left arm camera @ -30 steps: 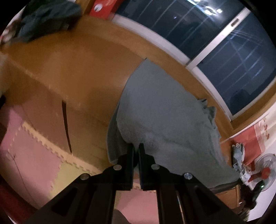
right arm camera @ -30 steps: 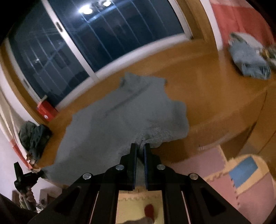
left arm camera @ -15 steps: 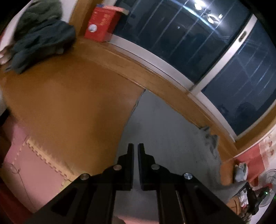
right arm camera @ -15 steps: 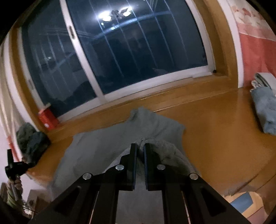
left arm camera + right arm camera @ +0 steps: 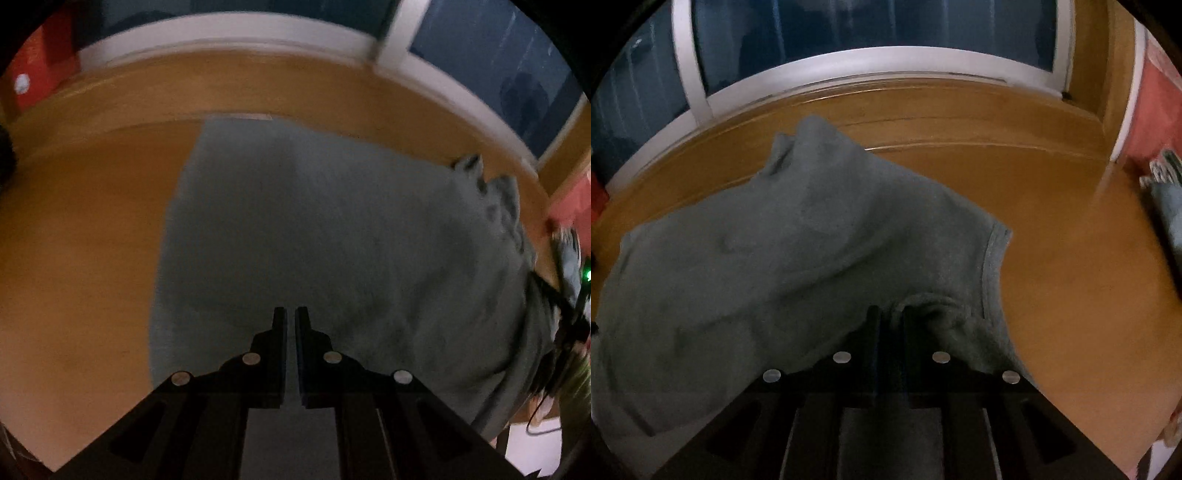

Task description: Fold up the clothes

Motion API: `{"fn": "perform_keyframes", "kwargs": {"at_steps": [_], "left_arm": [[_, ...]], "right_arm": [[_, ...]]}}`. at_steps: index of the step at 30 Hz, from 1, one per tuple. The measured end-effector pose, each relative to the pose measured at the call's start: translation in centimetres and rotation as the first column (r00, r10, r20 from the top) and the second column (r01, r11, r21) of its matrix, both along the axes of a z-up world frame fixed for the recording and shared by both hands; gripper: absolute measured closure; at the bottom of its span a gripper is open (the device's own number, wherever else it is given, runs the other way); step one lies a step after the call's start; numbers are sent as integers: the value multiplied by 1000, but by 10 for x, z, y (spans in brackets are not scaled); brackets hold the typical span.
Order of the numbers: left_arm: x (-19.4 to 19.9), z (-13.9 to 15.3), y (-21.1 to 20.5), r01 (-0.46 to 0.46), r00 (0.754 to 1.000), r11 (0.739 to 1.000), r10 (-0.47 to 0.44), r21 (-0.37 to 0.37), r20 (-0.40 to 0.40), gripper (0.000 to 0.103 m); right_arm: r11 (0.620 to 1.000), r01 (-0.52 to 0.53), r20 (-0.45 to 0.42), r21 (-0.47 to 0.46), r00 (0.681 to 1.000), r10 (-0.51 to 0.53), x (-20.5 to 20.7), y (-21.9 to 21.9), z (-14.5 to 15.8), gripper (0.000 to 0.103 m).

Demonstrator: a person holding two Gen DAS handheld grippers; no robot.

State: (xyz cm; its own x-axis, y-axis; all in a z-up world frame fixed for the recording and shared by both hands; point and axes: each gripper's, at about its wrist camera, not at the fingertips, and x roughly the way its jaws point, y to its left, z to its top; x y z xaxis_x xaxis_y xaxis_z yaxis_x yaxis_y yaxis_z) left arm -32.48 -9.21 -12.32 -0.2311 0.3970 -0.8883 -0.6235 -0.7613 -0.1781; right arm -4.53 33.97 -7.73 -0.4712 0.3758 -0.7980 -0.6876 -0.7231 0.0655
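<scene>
Grey fleece garment [image 5: 332,236] spread over a wooden bench [image 5: 81,229] below a dark window [image 5: 849,33], seen from both wrist cameras. The far portion of the cloth lies flat on the wood; the near portion rises toward each camera and runs beneath the fingers.

Left gripper [image 5: 290,317]: fingers nearly pressed together, a narrow slit between them. Whether cloth sits in that slit cannot be told, since the fabric directly behind is smooth and blurred.

Right gripper [image 5: 886,317]: fingers pinching a bunched ridge of the garment near its ribbed hem [image 5: 991,266]; creases radiate from the pinch, which suggests the cloth hangs from this point.

Risks, as judged from this arrangement:
- The right pinch holds only a small gather of thick pile. Tension from the weight of the draped cloth may draw it out, dropping the edge short of its mark.
- If the left fingers hold nothing, one side alone travels and the fold line skews.
- The collar end [image 5: 798,147] stands humped near the window sill; a layer laid over it would trap a lump.
- Cloth at the right end, as the left camera sees it, hangs off the bench edge [image 5: 517,387] and may drag the garment sideways.

A second folded grey item [image 5: 1167,206] rests well apart.
</scene>
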Motion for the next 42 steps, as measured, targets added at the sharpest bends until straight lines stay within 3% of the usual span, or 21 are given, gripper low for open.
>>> {"fn": "perform_keyframes", "kwargs": {"at_steps": [3,5,7,9,12,14,17,21,24,28,32,42], "left_arm": [[5,-9,8,41,999,999,-42,-35,-29,94],[8,-8,11,65,996,997,-68,-35,-63,79],[9,-8,14,81,995,996,-82,-20,-53,58],[13,-9,17,87,994,996,-89,-36,-66,51],[23,-8,18,60,994,995,-67,-80,-85,51],[33,-1,11,36,996,998,-40,-56,-80,51],[59,10,-19,-14,997,1000,13,-20,-77,49],[102,19,-60,-91,988,995,86,-35,-129,43],[134,19,-101,-142,983,989,136,-40,-122,39],[179,6,-149,-170,982,985,168,-23,-82,27],[203,-25,-156,-173,985,985,173,-22,-29,25],[189,-83,-137,-224,974,967,225,124,4,25]], "right_arm": [[998,42,-1,-43,999,-42,12,2,12,81],[998,55,-46,-30,997,-56,26,-6,31,78],[998,58,-86,-9,995,-58,42,-19,54,67],[1000,24,-113,11,993,-22,55,-38,74,56],[998,-56,-140,32,988,60,75,-69,98,55],[992,-129,-148,-13,981,126,90,-93,97,55],[965,-243,-148,-98,963,227,103,-135,82,55],[926,-339,-134,-164,938,320,101,-174,57,55],[892,-401,-125,-207,915,382,98,-201,37,55],[879,-397,-153,-265,917,368,86,-202,26,55],[873,-387,-164,-296,921,353,73,-199,19,55],[880,-406,-95,-245,914,395,62,-208,18,55]]}}
